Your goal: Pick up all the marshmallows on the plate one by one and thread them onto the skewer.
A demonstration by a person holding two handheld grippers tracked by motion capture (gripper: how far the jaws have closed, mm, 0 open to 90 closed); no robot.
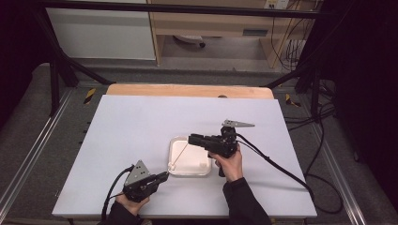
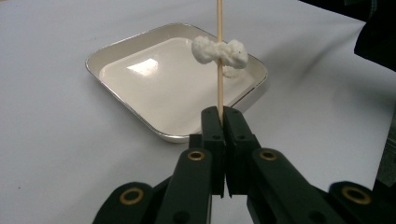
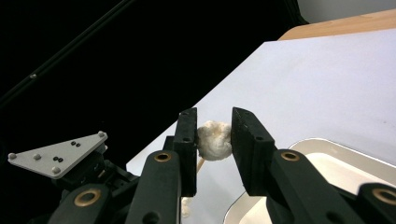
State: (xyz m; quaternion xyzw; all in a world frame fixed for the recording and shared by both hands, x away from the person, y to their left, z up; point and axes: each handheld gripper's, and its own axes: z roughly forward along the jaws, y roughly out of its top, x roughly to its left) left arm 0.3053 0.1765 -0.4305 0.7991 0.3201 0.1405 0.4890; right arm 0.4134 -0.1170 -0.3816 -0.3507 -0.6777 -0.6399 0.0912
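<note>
Black left tongs (image 2: 219, 122), nearest the lens, are seen clamped together on the lower end of a thin wooden skewer (image 2: 219, 74), which is held steady above a white tray (image 2: 140, 44) on the table (image 1: 131, 126). One white marshmallow-like piece (image 2: 219, 50) is already threaded on the stick. At the skewer's far tip, a second white piece (image 3: 214, 140) is gripped between the pads of the right tongs (image 3: 214, 140), apparently so that it can be pushed down onto the point. The skewer seems to be kept over the tray so that anything dropped is caught.
</note>
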